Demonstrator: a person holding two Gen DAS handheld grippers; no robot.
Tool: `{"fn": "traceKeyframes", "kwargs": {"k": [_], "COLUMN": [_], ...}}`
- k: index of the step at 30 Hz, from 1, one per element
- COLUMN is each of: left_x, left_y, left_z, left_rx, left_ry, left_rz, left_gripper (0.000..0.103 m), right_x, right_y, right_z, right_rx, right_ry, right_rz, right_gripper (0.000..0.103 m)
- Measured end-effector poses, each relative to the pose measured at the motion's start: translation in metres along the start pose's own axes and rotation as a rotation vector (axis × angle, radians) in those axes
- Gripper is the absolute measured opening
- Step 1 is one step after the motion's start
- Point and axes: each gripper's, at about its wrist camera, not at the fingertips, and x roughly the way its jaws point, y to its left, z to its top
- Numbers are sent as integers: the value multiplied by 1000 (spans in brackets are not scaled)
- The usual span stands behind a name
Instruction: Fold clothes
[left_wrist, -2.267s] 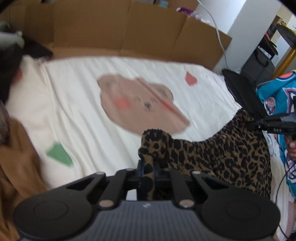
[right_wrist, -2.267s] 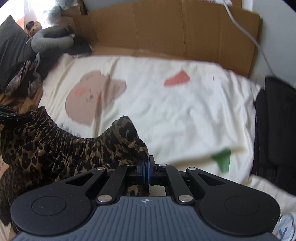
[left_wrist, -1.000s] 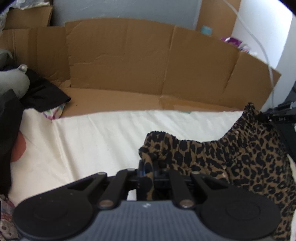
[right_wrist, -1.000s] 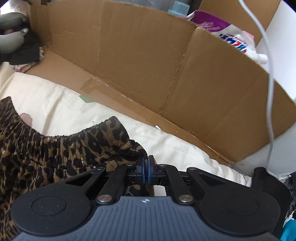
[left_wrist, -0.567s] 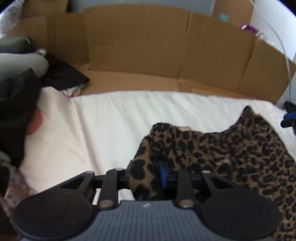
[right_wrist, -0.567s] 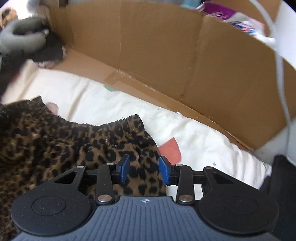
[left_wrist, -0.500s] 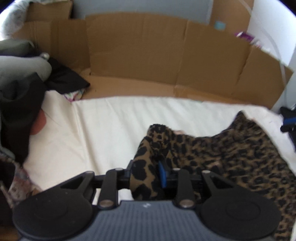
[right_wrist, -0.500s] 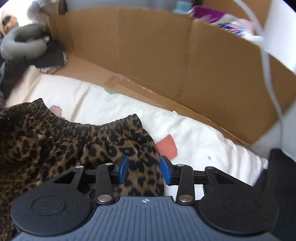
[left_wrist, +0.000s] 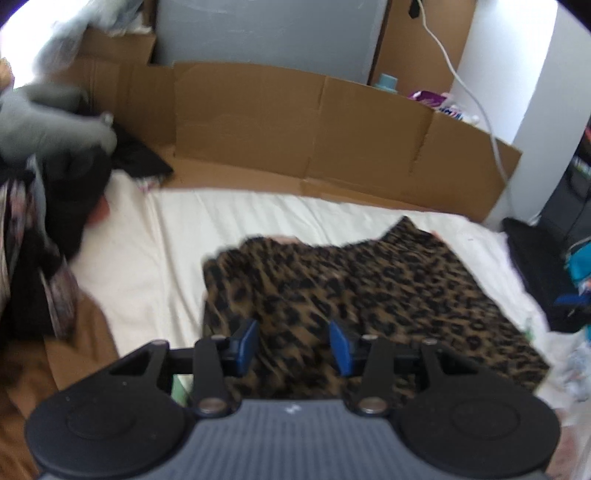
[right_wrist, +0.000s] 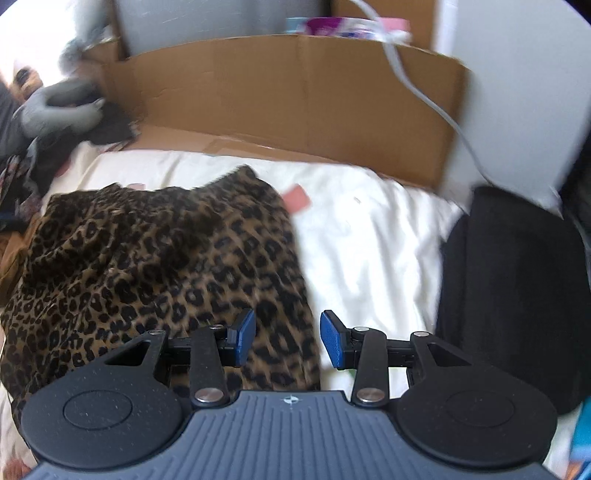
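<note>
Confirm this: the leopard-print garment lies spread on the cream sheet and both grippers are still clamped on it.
Not quite. The leopard-print garment does lie spread on the cream sheet, but both grippers are open: left gripper in the left wrist view, right gripper in the right wrist view.

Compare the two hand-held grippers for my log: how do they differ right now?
The left hand-held gripper hangs wholly over the leopard-print garment. The right hand-held gripper straddles the garment's right edge, with one finger over leopard print and the other over the white sheet. Both are open and hold nothing.
</note>
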Motion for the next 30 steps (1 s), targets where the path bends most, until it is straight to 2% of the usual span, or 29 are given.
{"fn": "traceKeyframes", "kwargs": {"k": [3,7,14,17,19,23,24,26,27,28,29,30], "left_x": [-11,-18,-10,-8,-4,6,9,15,17,19,18,18], "left_y": [-7,-18,-43,-49,-52,-58,-57,-53,-50,-47,-45,-42], "left_z": [-19,-54,-104,-112,-114,-120,-123,-130,-133,-136,-136,-137], "left_rx": [-54,-136,-118,-113,-95,-32,-19,-13,-18,-24,-21,-18], "left_ry": [20,88,268,296,302,329,339,367,383,392,392,392], "left_rz": [-31,-87,-200,-240,-242,-225,-209,-192,-188,-178,-177,-176], "left_gripper": [46,46,48,54,60,62,59,40,27,21,19,17], "right_x": [-9,-13,-1,11,20,35,37,40,41,42,42,42], "right_y": [-9,-19,-33,-38,-40,-37,-36,-34,-34,-33,-33,-32], "right_z": [-30,-56,-75,-77,-79,-80,-80,-82,-82,-83,-84,-84], "right_rx": [103,164,173,196,201,191,193,199,203,207,208,205], "right_ry": [-37,-17,29,35,44,65,67,74,77,80,86,89], "right_rz": [-19,-21,-30,-26,-17,-14,-11,7,18,31,40,41], "right_gripper": [46,46,46,46,47,51,52,52,52,52,49,34]}}
